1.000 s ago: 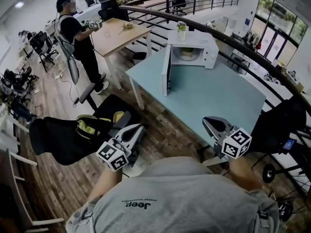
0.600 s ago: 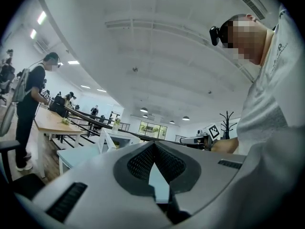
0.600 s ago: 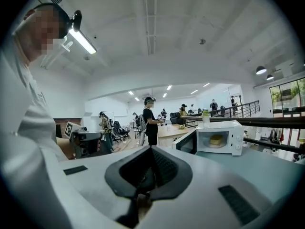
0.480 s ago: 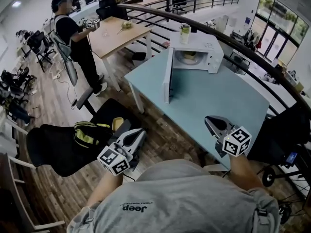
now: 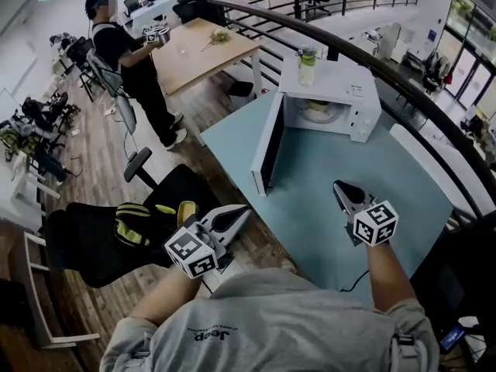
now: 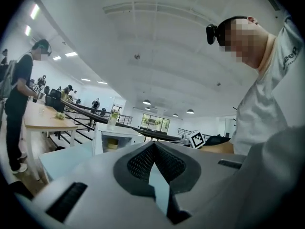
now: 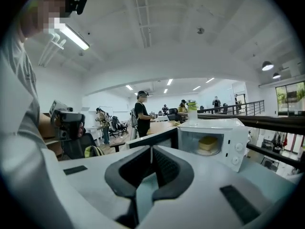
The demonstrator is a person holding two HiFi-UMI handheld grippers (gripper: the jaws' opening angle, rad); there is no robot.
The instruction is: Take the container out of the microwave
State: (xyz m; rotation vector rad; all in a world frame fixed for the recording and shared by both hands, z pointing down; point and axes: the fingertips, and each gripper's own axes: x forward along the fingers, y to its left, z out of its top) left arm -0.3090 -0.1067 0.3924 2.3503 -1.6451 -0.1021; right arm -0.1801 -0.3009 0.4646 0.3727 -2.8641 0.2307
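The white microwave (image 5: 341,91) stands at the far end of the light-blue table (image 5: 310,192), and its door (image 5: 267,152) hangs wide open to the left. A pale yellow container (image 5: 318,108) sits inside on the turntable; the right gripper view also shows the container (image 7: 208,143) in the microwave (image 7: 233,132). My right gripper (image 5: 341,186) is shut and empty over the table's near part, well short of the microwave. Shut and empty too, my left gripper (image 5: 245,210) hangs off the table's left edge. The left gripper view shows the microwave (image 6: 121,136) far ahead.
A clear bottle (image 5: 308,64) with a green cap stands on top of the microwave. A black chair (image 5: 101,239) with a yellow-black bag is at the left. A person (image 5: 128,53) stands by a wooden table (image 5: 205,49). A dark railing (image 5: 403,91) curves behind the microwave.
Both grippers have moved forward toward the table and the microwave. The right one now hangs over the tabletop, and the microwave looks nearer.
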